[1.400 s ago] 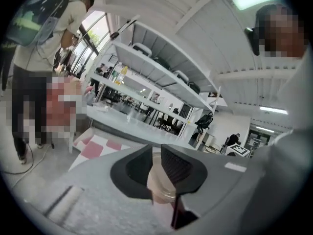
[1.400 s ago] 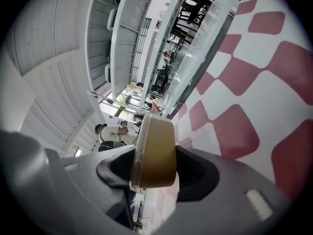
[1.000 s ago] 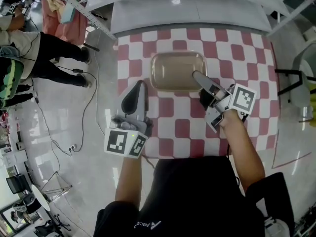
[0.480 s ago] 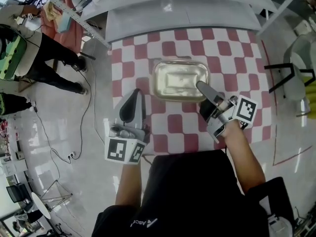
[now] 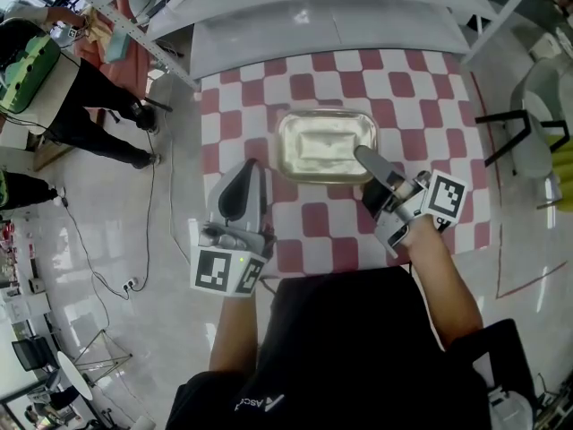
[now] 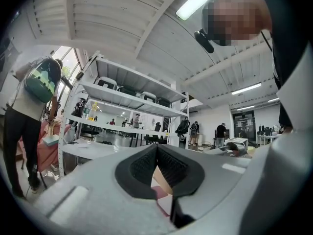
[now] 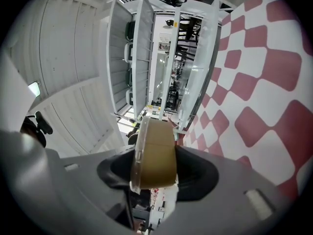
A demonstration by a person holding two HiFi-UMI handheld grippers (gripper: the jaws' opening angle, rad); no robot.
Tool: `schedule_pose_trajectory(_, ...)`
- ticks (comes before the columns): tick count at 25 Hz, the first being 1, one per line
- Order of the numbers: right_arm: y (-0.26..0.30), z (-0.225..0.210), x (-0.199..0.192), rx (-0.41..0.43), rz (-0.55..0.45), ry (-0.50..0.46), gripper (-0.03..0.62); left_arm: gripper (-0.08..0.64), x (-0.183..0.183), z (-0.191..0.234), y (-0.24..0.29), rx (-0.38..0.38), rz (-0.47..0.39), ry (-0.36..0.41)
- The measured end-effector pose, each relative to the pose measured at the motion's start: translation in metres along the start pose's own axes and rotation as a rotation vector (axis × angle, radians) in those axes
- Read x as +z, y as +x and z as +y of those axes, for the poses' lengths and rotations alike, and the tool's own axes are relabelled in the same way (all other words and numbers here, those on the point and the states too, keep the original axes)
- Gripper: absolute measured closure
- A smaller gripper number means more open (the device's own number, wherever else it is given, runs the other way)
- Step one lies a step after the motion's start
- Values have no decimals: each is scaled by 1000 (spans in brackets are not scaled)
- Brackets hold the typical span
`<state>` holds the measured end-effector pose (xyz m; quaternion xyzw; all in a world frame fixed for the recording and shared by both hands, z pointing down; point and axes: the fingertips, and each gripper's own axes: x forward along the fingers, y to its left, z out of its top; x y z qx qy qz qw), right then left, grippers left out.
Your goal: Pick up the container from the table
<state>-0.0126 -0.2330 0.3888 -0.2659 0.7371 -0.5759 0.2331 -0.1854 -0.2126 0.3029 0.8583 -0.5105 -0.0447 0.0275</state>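
Left gripper: fingers pressed together, empty, by the bench's left edge. Right gripper: fingers clamped on the near-right rim of the shallow rectangular container, which is over the checked bench; cannot tell if it is clear of the bench. With a one-corner hold, the far end may sag, twist or slip free. Against a second ago, the container is slightly nearer the person and the grip is unchanged.

Head view: from above person, faced steeply down; took in table, container, left gripper, right gripper, floor at left.
Left gripper view: low, level along own jaws, out to far shelves.
Right gripper view: rolled sideways; container very close, table at right.
Shared with head view: table, container.
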Motion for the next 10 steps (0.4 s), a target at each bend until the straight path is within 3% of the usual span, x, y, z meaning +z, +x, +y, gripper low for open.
schedule_pose_trajectory(10, -1, -3, -1, 1, 11, 8, 368, 551, -5, -4, -2, -2, 8, -3)
